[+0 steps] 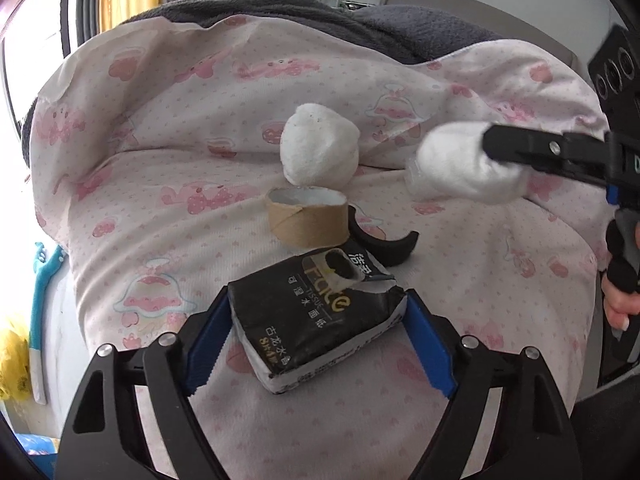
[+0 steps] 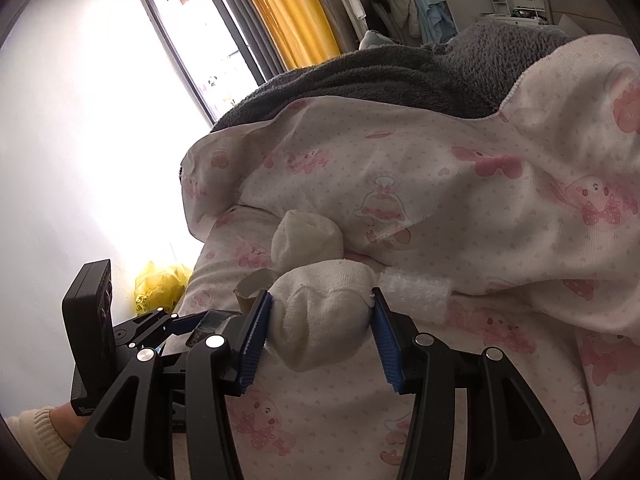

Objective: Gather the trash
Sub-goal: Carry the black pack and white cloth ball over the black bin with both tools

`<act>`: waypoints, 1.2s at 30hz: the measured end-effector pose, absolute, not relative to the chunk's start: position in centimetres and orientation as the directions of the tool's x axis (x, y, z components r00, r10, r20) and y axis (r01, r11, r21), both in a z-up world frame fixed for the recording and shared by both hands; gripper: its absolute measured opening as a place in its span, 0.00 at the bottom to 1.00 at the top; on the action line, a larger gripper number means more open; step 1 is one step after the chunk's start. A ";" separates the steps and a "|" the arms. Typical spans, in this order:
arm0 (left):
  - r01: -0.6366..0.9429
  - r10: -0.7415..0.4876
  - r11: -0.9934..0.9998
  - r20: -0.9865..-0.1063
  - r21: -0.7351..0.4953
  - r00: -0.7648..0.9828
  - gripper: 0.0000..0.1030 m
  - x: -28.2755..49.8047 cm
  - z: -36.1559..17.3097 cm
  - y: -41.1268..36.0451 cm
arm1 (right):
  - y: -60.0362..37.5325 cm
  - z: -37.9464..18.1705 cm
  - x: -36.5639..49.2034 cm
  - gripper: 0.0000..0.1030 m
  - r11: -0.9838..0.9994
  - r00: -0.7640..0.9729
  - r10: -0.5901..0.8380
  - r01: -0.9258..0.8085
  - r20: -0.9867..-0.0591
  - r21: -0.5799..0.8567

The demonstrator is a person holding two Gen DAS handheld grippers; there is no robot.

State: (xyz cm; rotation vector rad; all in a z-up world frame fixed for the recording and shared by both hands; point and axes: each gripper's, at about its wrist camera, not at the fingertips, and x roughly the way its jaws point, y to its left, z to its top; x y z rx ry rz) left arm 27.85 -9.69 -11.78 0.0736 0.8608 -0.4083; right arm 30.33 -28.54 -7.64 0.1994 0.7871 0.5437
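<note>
Left wrist view: left gripper (image 1: 316, 346) at bottom centre, blue pads against both sides of a black tissue pack (image 1: 310, 320) on the pink bedsheet (image 1: 168, 168), cardboard tube (image 1: 307, 218) and a white wad (image 1: 318, 148) above it. Right wrist view: right gripper (image 2: 320, 340) at lower centre clamps another white wad (image 2: 320, 312), second wad (image 2: 306, 242) just above, yellow bag (image 2: 160, 286) at left.

Glossy plastic tissue pack (image 1: 316, 320), matt cardboard tape core (image 1: 306, 216), soft cotton quilt (image 1: 180, 152).
</note>
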 end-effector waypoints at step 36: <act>0.208 -0.236 0.969 -0.740 -0.132 0.630 0.82 23.7 -9.8 2.0 | -16.0 -5.4 29.3 0.49 0.770 0.523 0.624 -0.540 -0.581 0.340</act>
